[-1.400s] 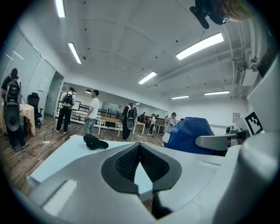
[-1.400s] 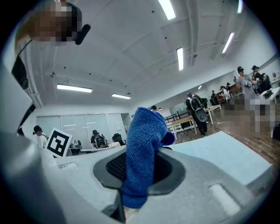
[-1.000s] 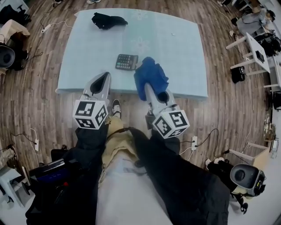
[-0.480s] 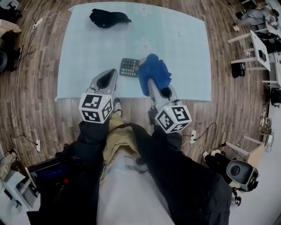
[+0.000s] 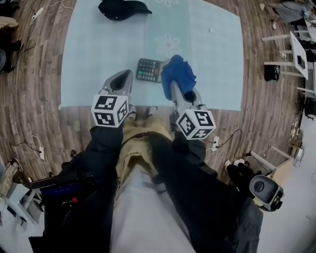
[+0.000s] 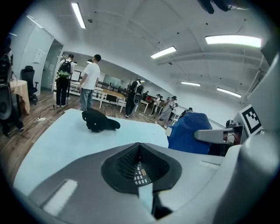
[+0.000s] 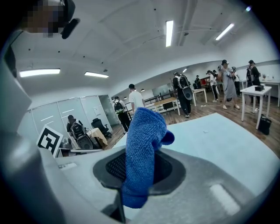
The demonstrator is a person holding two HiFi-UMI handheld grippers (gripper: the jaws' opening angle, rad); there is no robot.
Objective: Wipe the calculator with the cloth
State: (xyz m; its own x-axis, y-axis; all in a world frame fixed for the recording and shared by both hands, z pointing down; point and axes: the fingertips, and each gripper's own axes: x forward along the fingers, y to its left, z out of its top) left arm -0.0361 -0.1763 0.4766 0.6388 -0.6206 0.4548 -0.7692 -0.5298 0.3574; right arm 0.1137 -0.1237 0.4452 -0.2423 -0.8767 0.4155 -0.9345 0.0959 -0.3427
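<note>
A dark calculator (image 5: 148,69) lies flat on the pale blue table (image 5: 98,49), near its front edge. A blue cloth (image 5: 178,74) hangs bunched from my right gripper (image 5: 175,85), which is shut on it. The cloth sits right beside the calculator's right edge. In the right gripper view the cloth (image 7: 142,148) stands up between the jaws and hides the tips. My left gripper (image 5: 123,76) hovers over the table's front edge, left of the calculator, shut and empty. Calculator keys (image 6: 139,173) show through the gap in the left gripper (image 6: 139,146).
A black bundle (image 5: 122,8) lies at the table's far side, also visible in the left gripper view (image 6: 99,121). The person's legs fill the lower head view. Several people, desks and chairs stand beyond the table. Cables and a power strip (image 5: 215,144) lie on the wood floor.
Both grippers have moved forward over the table's front edge. The blue cloth has come closer to the calculator's right side. The view has shifted toward the table.
</note>
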